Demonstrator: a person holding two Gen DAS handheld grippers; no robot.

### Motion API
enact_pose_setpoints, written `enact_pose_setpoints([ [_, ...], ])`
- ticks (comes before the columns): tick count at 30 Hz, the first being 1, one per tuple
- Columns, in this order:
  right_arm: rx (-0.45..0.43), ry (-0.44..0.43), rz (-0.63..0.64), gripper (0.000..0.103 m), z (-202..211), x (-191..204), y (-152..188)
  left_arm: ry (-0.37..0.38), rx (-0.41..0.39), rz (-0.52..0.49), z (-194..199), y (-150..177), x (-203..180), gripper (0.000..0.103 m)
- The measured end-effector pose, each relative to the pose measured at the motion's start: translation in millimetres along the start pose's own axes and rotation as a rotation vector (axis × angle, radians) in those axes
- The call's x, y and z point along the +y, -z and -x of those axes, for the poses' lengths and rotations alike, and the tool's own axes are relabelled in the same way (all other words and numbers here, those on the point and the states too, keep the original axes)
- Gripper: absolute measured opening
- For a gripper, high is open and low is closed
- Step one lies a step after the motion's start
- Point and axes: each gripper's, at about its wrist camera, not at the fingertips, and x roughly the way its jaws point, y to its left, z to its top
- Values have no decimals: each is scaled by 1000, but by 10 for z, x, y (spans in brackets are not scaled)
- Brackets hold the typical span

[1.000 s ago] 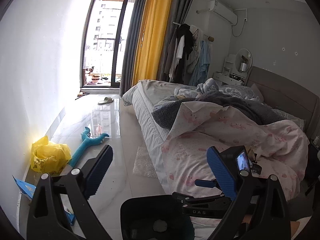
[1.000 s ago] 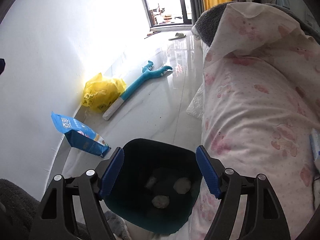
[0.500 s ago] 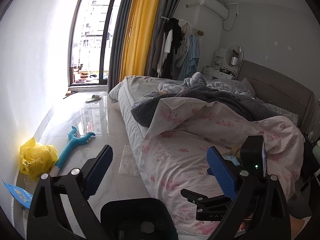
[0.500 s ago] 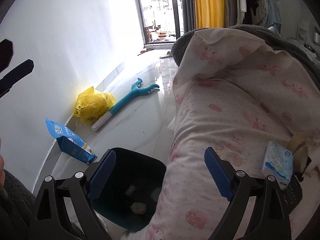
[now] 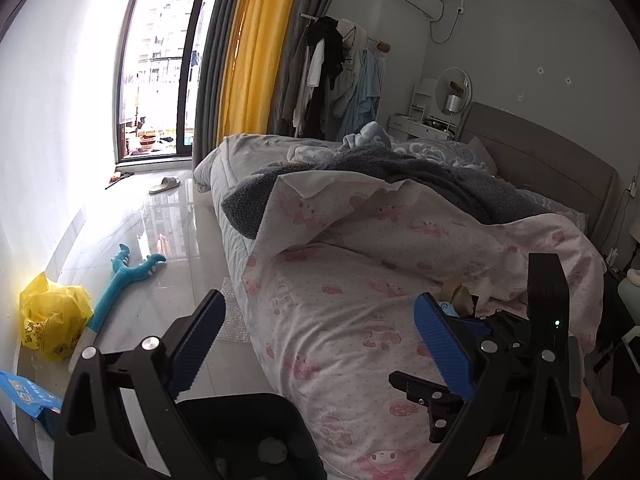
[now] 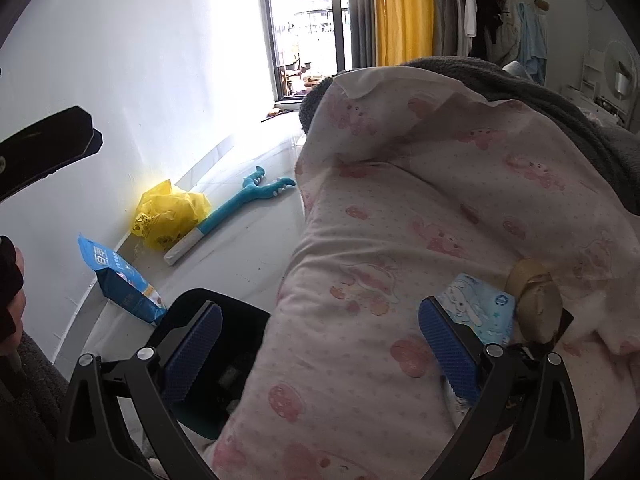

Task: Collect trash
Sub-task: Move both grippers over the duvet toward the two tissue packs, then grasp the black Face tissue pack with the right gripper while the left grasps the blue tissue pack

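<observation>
Blue ribbed pads line both jaws of the right gripper (image 6: pixel 320 350), which are opening and stand wide apart with nothing between them; they hang over the pink patterned duvet (image 6: pixel 420 220) at the bed's edge. Just past the right-hand pad lies a light blue tissue pack (image 6: pixel 478 310) printed with a cartoon figure, and touching its far side is a tan roll of tape (image 6: pixel 536 304), both resting on the duvet. Beside the left-hand pad, down on the floor against the bed, stands a dark waste bin (image 6: pixel 208 364); only part of its inside shows in this view, with something pale near the bottom that is too dim to name.

The left gripper (image 5: pixel 320 344) is likewise spread wide and empty, its blue pads framing the duvet. Directly under it the same bin (image 5: pixel 240 432) shows its open mouth, and a pale crumpled wad (image 5: pixel 272 450) sits at the bottom. The other gripper's black frame shows at the right of this view, above the bedding.

Further out on the glossy floor (image 6: pixel 248 248), along the white wall, a blue snack bag (image 6: pixel 120 276) leans near the bin, then a crumpled yellow plastic bag (image 6: pixel 168 216), and next to it a teal long-handled plush toy (image 6: pixel 240 200) lying flat. A grey fleece blanket (image 5: pixel 400 176) lies over the bed beyond the duvet, and a slipper (image 5: pixel 164 185) sits near the balcony door.
</observation>
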Motion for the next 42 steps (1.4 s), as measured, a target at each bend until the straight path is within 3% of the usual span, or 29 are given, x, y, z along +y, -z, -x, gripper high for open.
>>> enact_pose_setpoints([
  [6, -10, 44, -64, 100, 91, -408, 117, 42, 35, -21, -189, 42, -168, 97],
  [10, -14, 7, -115, 100, 142, -639, 190, 76, 59, -12, -324, 48, -260, 97],
  [21, 30, 18, -149, 100, 148, -1046, 396, 114, 101, -26, -624, 79, -556, 97],
  [31, 57, -80, -203, 100, 25, -1216, 511, 214, 165, -57, -955, 121, -786, 97],
  [42, 93, -68, -148, 99, -52, -1172, 532, 253, 261, -79, -1367, 308, -1029, 96],
])
